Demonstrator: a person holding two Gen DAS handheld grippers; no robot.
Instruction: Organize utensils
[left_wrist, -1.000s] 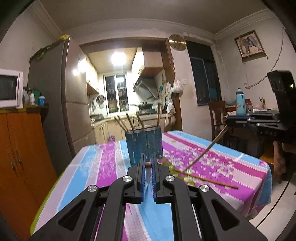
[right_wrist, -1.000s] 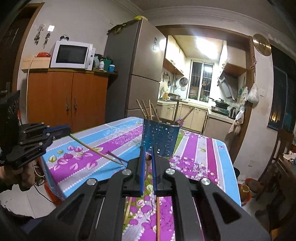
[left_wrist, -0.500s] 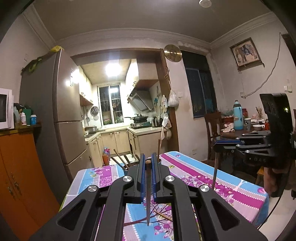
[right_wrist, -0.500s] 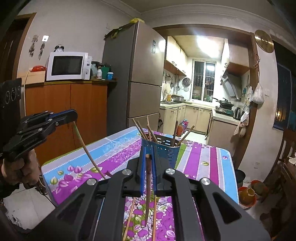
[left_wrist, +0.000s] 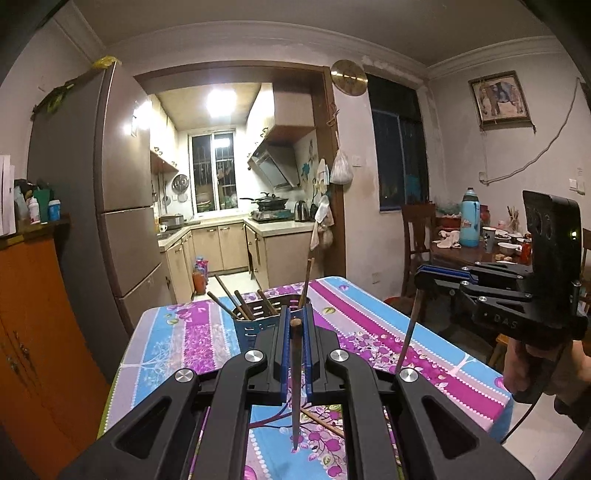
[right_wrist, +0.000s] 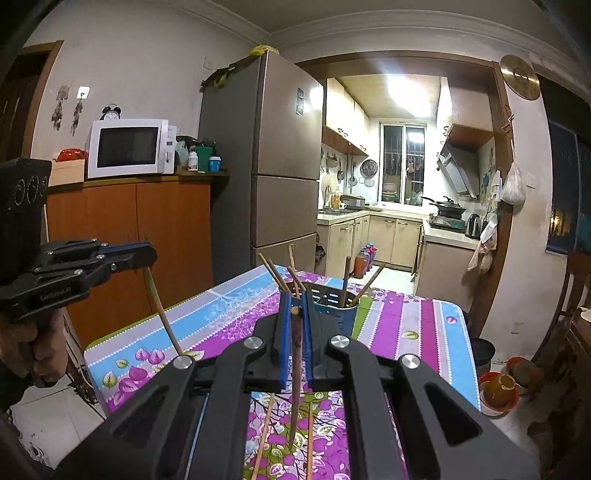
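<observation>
In the left wrist view my left gripper is shut on the top of a dark chopstick, which hangs point-down over the flowered tablecloth. Just beyond it stands the blue slotted utensil holder with several chopsticks inside. At the right, my right gripper pinches another chopstick that slants down. In the right wrist view the right gripper is shut on a brown chopstick in front of the holder. The left gripper at the left holds its chopstick.
Loose chopsticks lie on the table beneath the grippers. A fridge and an orange cabinet stand to the left. A chair and a cluttered side table are at the right. Bowls sit on the floor.
Both grippers have risen with their chopsticks. The sticks, slanting with tips near the cloth before, now hang free above it. The holder sits lower in both views.
</observation>
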